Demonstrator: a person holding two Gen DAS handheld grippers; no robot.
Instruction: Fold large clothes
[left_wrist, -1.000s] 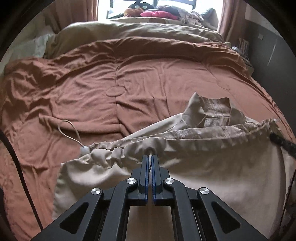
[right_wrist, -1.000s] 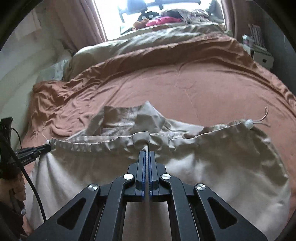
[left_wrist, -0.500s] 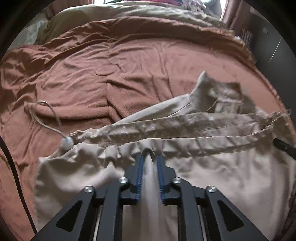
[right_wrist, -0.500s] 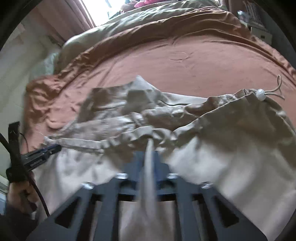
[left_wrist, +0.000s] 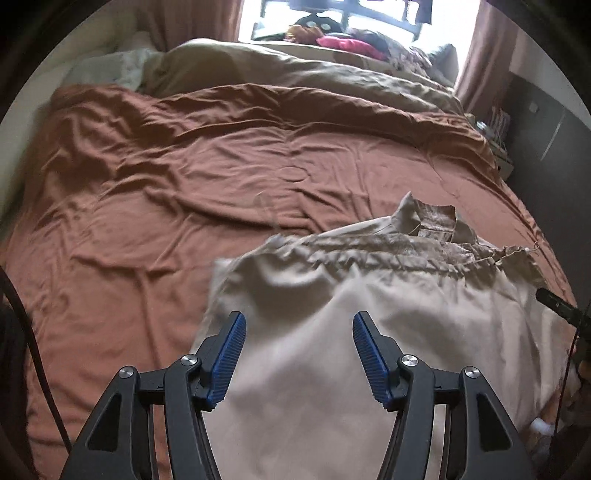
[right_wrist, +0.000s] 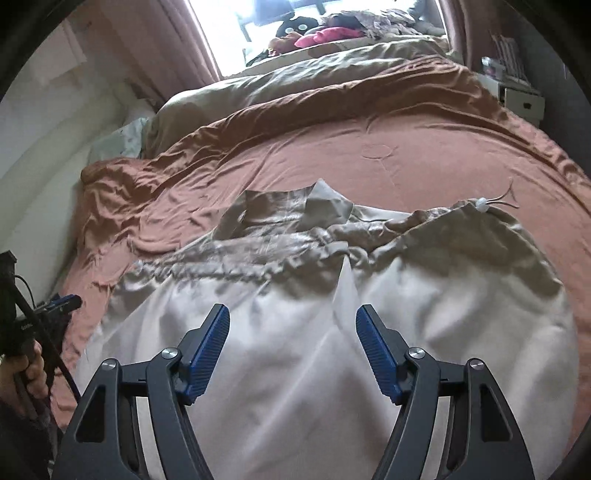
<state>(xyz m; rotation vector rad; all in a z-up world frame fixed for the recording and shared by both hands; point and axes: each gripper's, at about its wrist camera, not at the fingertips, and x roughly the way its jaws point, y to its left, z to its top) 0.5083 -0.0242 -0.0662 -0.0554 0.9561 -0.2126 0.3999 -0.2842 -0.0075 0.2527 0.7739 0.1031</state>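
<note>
A large beige garment (left_wrist: 388, 302) (right_wrist: 295, 295) with a gathered hem and a collar lies folded over on the rust-brown bedcover (left_wrist: 184, 184) (right_wrist: 406, 140). A white cord toggle (right_wrist: 482, 205) sits at its right corner. My left gripper (left_wrist: 299, 332) hovers over the garment's left part, its jaws opening, blue pads apart and nothing pinched between them. My right gripper (right_wrist: 293, 326) hovers above the garment's middle, jaws likewise opening, with only loose cloth lying below. The tip of the right gripper (left_wrist: 554, 302) shows at the left wrist view's right edge, and the left gripper's tip (right_wrist: 61, 304) at the other view's left edge.
An olive-tan duvet (left_wrist: 295, 74) is bunched at the head of the bed. Toys and clothes (left_wrist: 347, 40) lie by the bright window. A shelf unit (right_wrist: 517, 92) stands at the bed's right side. A hand (right_wrist: 26, 373) grips the left tool's handle.
Both grippers went from shut on the garment's gathered hem to open, letting it drop onto the bed. Both have pulled back and risen, and the hem has settled flat.
</note>
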